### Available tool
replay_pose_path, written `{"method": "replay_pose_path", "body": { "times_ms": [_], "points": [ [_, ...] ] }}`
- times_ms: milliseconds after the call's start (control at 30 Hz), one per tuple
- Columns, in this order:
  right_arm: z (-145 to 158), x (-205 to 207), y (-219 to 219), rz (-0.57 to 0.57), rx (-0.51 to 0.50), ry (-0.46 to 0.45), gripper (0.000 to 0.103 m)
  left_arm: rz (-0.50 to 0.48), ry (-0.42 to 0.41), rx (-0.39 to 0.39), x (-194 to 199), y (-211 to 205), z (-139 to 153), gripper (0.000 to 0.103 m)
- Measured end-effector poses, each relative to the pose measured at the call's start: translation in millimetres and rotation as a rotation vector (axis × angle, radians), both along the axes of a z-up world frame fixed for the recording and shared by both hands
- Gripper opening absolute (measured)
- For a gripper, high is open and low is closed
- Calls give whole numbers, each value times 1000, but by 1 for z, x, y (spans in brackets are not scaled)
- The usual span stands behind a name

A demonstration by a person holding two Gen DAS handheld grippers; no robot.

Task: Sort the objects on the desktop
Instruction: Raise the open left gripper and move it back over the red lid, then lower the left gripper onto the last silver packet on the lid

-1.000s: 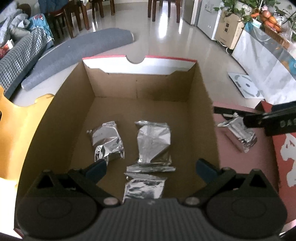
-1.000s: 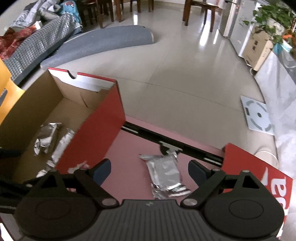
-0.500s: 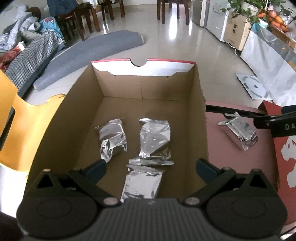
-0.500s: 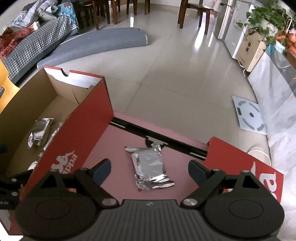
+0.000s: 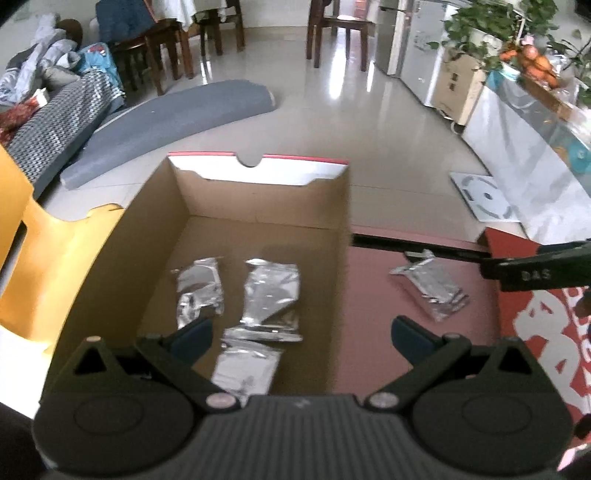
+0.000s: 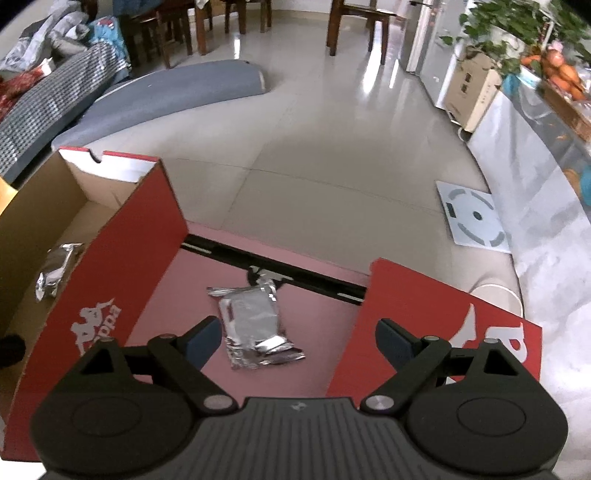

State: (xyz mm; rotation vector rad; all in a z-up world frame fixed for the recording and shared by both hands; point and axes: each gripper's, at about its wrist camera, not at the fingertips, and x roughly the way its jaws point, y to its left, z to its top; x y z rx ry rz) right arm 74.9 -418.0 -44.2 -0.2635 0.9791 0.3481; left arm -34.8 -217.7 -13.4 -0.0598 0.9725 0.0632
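Left wrist view, nearest first: left gripper [image 5: 301, 334] jaws wide apart, nothing between the pads, hanging over the near end of the open cardboard box [image 5: 343, 236]. Three foil packets on the box floor: one closest to the gripper [image 5: 245, 369], one bigger and crumpled behind it [image 5: 271, 295], one more to the left [image 5: 199, 288]. The near two overlap or touch; the left one lies apart. Right of the box wall, on the dark red worktop [image 5: 373, 295], a fourth foil packet [image 5: 432, 286] lies loose, outside the box. Tip of the right gripper comes in from the right edge [image 5: 532, 271], above and beyond that packet, not touching it. Red box lid with white print at far right [image 5: 543, 332]. Yellow chair at left [image 5: 44, 266].

Right wrist view, near to far: right gripper [image 6: 299, 338] jaws spread wide, empty, held above the worktop [image 6: 166, 314]. Loose packet [image 6: 251, 321] lies flat on the worktop between the two fingers in picture, closer to the left one; pads are not on it. Box's red outer wall with white logo to the left [image 6: 122, 280], one packet visible inside [image 6: 55, 269]. Red lid stands to the right [image 6: 424, 314]. Black strip runs across the worktop's far edge [image 6: 303, 273].

Farther off: tiled floor [image 6: 314, 147], grey mat [image 6: 166, 92], white scale [image 6: 472, 218], dining chairs [image 6: 354, 22], cardboard carton by a plant [image 6: 476, 92], clothes piled at left [image 6: 44, 85].
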Motion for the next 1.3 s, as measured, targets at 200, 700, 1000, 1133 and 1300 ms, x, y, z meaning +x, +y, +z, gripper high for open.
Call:
{"method": "replay_pose_path", "body": {
  "times_ms": [200,700,1000,1133,1300],
  "points": [
    [4,0,-16,-34,27,-15,90,-29,8,-30,-3,-26,-1,103],
    [1,9,-59,-111,65,-13,56,-44,72,-115,10,-92,-23,103],
    [-4,11,-70,-100,77,-5,38,13,135,-138,26,-110,-46,103],
    [-7,13,-74,-108,85,-2,38,36,141,-130,31,-118,-55,103],
    [-7,16,-81,-129,105,3,38,98,163,-154,45,-123,-68,103]
  ]
}}
